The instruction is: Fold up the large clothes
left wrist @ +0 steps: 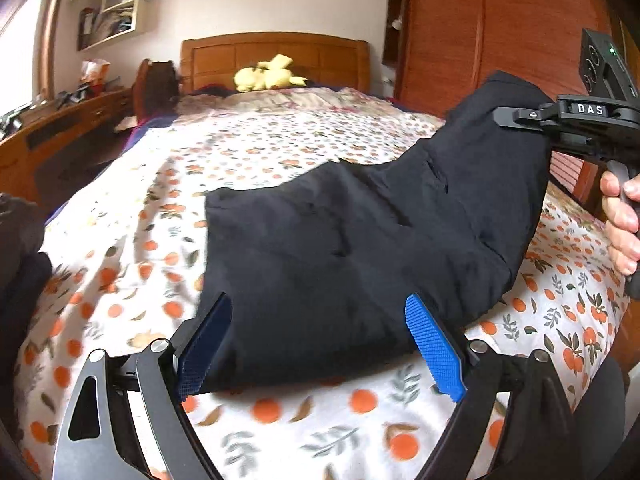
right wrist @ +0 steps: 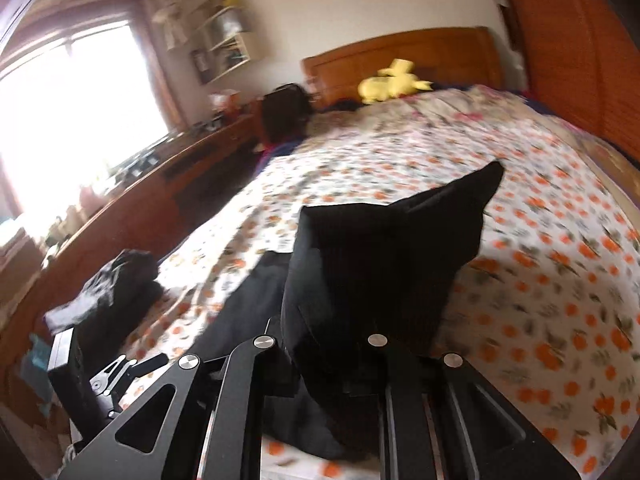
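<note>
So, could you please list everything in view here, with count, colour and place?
garment: one, black, on the bed, one end lifted
bedspread: one, white with orange print, covering the bed
plush toy: one, yellow, by the headboard
headboard: one, wooden, far end
dark pile: one, black, bed's left edge
desk: one, wooden, left
wardrobe: one, wooden, right
left gripper: open, garment between its pads
right gripper: shut on garment
hand: one, on right gripper's handle

A bedsheet (left wrist: 280, 152) printed with oranges and leaves covers the bed, with a wooden headboard (left wrist: 274, 54) at twelve o'clock and a yellow plush toy (left wrist: 266, 76) lying just below it. At ten o'clock a cluttered wooden desk (left wrist: 60, 120) runs along the wall under white wall shelves (left wrist: 114, 8). A tall wooden wardrobe (left wrist: 480, 28) stands at two o'clock, and a bright window (right wrist: 68, 108) glows at nine o'clock in the right wrist view.
</note>
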Available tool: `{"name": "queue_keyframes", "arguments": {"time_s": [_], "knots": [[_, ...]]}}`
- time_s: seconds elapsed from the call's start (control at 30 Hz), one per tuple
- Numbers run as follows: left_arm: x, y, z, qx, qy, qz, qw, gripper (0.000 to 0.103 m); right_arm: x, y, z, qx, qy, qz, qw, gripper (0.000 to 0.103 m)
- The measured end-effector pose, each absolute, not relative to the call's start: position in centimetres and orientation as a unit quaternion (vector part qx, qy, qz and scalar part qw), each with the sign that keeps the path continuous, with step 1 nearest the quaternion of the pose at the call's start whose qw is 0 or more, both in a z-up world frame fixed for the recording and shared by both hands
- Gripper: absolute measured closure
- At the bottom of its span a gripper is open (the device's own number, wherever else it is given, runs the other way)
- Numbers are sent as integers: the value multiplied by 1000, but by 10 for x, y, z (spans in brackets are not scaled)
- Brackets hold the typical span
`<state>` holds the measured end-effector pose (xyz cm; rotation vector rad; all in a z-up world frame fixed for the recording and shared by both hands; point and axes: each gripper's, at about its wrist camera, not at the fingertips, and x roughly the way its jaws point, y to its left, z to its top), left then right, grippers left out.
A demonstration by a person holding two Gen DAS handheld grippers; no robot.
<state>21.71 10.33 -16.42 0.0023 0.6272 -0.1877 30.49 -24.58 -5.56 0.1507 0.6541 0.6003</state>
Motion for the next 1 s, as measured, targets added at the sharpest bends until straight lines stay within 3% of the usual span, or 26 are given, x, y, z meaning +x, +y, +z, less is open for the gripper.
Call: {"name": "queue_keyframes", "arguments": {"time_s": [0.33, 0.67, 0.73, 0.77, 0.8, 0.83, 1.0], "knots": [[200, 149, -150, -27, 289, -59, 955, 13, 304, -134, -52, 28, 322, 365, 873, 92], [198, 169, -146, -44, 287, -39, 956, 13, 309, -88, -103, -32, 399, 374, 836, 89], [198, 169, -147, -43, 287, -39, 956, 13, 304, -90, -101, -40, 392, 367, 842, 82], [198, 168, -147, -42, 287, -39, 956, 13, 300, -92, -95, -43, 380, 364, 849, 65], [198, 168, -147, -42, 287, -39, 956, 13, 296, -96, -88, -40, 367, 362, 856, 41], [198, 167, -147, -42, 288, -39, 956, 13, 293, -100, -80, -37, 355, 366, 859, 38], [203, 167, -148, -43, 287, -41, 956, 13, 287, -120, -54, -41, 326, 366, 871, 40]]}}
